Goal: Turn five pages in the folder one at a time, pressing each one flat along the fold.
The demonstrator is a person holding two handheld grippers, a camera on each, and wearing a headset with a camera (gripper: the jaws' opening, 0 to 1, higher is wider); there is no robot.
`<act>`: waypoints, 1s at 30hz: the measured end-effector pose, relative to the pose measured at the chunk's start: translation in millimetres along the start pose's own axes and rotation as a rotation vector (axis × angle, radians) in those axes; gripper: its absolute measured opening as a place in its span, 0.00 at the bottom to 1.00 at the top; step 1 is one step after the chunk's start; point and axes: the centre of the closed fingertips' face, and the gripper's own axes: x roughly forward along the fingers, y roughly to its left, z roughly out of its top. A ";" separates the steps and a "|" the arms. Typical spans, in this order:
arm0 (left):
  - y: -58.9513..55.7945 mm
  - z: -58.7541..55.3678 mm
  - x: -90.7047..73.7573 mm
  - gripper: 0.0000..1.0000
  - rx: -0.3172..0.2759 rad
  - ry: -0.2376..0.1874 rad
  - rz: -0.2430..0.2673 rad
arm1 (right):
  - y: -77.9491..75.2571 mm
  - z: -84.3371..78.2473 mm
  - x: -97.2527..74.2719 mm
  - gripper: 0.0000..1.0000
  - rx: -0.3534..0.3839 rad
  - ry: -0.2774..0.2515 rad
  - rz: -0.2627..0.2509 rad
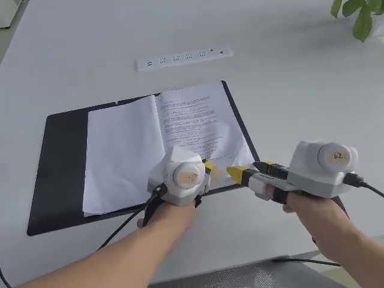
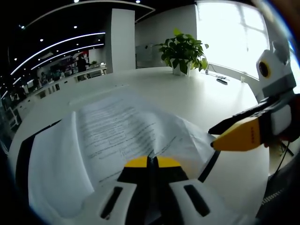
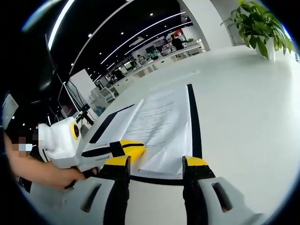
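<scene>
The folder [image 1: 60, 171] lies open on the white desk [image 1: 300, 96], its black cover showing as a wide band at the left and a thin border along the right and near edges. A blank white page [image 1: 120, 153] lies on its left half. A printed page [image 1: 192, 117] with lines of fine text covers the right half. The fold between them runs from the far edge toward the person. The printed sheet does not lie flat: its near part bows upward, with a soft crease running to the near edge.

The left tool [image 2: 150, 161] is at that near edge, its yellow-tipped jaws clenched tip to tip. It appears to have the rim of the printed page nipped between them, though the tips hide the contact itself.

The right tool [image 3: 156, 161] is released, its jaws standing well apart. It hovers just beside the folder's near right corner, pointing across toward the left tool, and nothing lies between its tips.

A white power strip [image 1: 183, 58] lies on the desk beyond the folder, well apart from it. The leaves of a green plant [image 1: 357, 15] show at the far right corner.
</scene>
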 end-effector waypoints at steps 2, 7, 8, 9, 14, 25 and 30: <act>0.2 0.2 0.3 0.02 -0.002 0.001 0.000 | -0.6 -0.5 0.6 0.43 0.003 0.001 -0.001; 0.6 0.4 1.0 0.02 -0.002 0.002 -0.003 | -4.7 -4.5 0.5 0.39 0.025 0.012 -0.008; 0.7 0.3 1.1 0.02 -0.003 0.002 -0.003 | -4.7 -5.0 0.0 0.37 0.041 0.008 -0.002; 0.6 0.3 1.1 0.02 -0.002 0.002 -0.004 | -4.8 -5.0 -0.2 0.36 0.043 0.007 -0.001; 0.9 0.3 1.5 0.02 -0.004 0.002 -0.003 | -8.3 -8.3 -1.0 0.36 0.050 0.009 -0.015; 2.0 0.6 2.0 0.02 -0.007 0.002 -0.003 | -9.0 -8.6 -2.2 0.32 0.071 0.004 -0.007; 1.9 0.3 1.9 0.02 -0.009 0.002 -0.003 | -11.1 -8.4 -3.7 0.26 0.068 0.002 -0.016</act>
